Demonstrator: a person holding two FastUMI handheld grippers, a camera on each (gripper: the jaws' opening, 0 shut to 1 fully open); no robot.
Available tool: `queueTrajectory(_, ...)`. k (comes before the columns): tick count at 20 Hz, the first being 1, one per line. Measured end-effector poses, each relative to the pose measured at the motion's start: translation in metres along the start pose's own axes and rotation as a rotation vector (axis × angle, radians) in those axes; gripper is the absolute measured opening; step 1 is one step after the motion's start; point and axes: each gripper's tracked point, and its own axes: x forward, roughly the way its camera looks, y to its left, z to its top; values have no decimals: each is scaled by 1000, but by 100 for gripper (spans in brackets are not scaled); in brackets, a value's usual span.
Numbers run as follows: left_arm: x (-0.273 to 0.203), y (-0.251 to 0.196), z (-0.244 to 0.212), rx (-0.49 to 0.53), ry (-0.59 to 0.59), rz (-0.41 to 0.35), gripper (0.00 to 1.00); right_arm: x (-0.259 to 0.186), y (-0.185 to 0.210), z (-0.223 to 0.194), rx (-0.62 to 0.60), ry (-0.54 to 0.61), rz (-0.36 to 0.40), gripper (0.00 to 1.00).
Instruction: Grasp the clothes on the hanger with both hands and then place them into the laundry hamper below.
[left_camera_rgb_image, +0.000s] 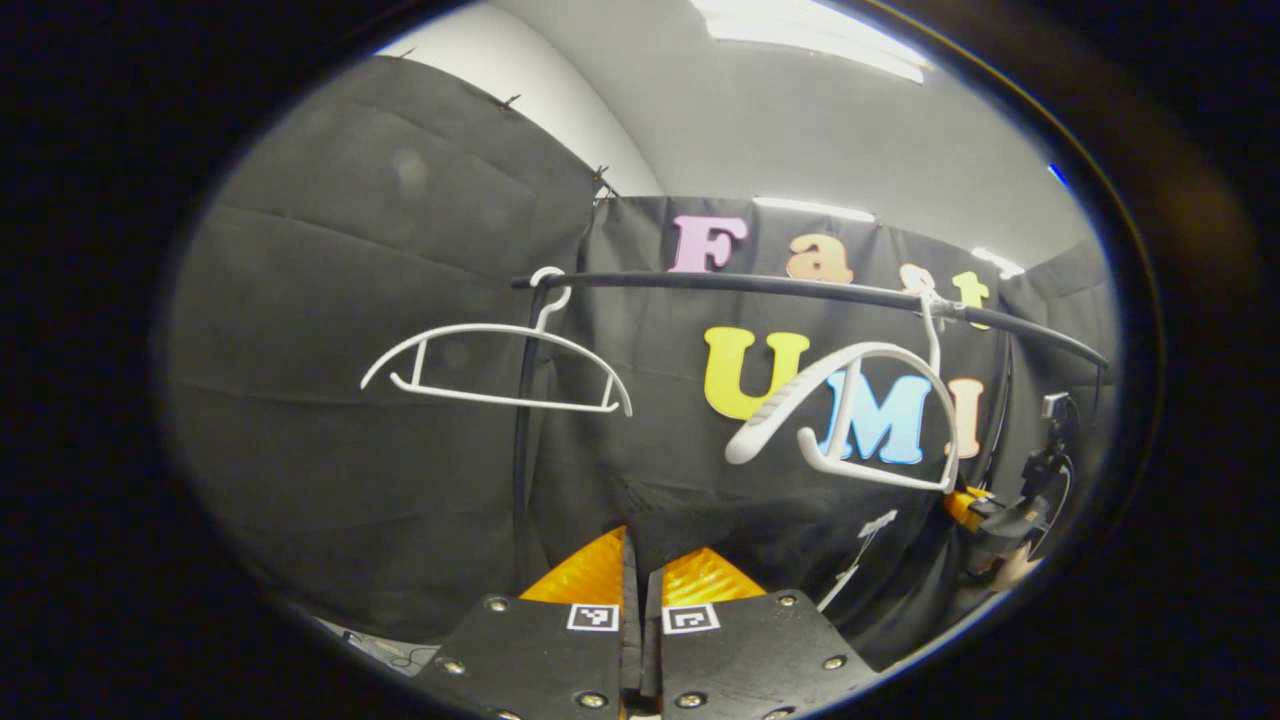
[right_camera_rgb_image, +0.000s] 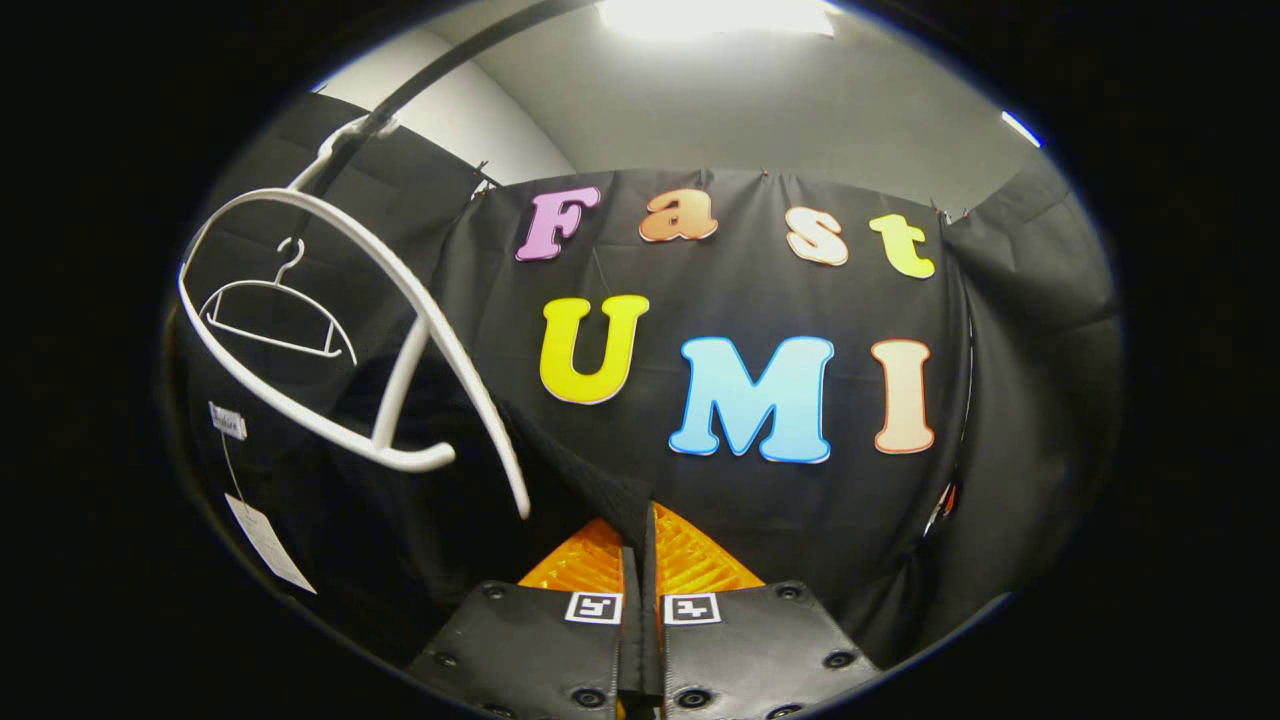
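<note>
Left gripper (left_camera_rgb_image: 640, 575) and right gripper (right_camera_rgb_image: 640, 560) each clamped on black garment (left_camera_rgb_image: 700, 520), clear of near hanger (left_camera_rgb_image: 850, 410). Risk: trailing fabric snagging hanger, missing hamper.

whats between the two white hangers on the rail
Nothing hangs there: in the left gripper view the rail runs bare between the far hanger and the near hanger.

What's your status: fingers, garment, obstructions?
Left gripper shut on garment. Right gripper shut on it too. Garment off the hanger. Nothing seen blocking.
</note>
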Motion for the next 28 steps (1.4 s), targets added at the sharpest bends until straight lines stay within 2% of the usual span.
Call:
queueTrajectory(5, -18, -2, -39, 49, 76, 48, 1, -21, 3, -23, -33, 33, 55, 0)
queueTrajectory(8, -39, -8, -55, 18, 110, 96, 1, -41, 5, -46, 9, 87, 100, 0)
queueTrajectory(11, -59, -15, -71, 36, 136, 164, 1, -55, 5, -66, 56, 136, 143, 1)
queueTrajectory(12, -63, -20, -77, 39, 145, 188, 1, -59, 4, -76, 88, 168, 151, 3)
queueTrajectory(15, -67, -29, -100, 64, 178, 226, 1, -81, 12, -112, 180, 285, 190, 1)
queueTrajectory(19, -99, -46, -133, 112, 248, 189, 1, -122, 17, -134, 207, 373, 222, 1)
queueTrajectory(22, -105, -60, -154, 135, 294, 146, 1, -153, 14, -157, 230, 458, 210, 1)
queueTrajectory(24, -102, -74, -167, 142, 321, 91, 1, -170, 15, -163, 271, 499, 185, 1)
queueTrajectory(28, -103, -90, -183, 163, 357, -27, 1, -203, 24, -156, 256, 509, 149, 1)
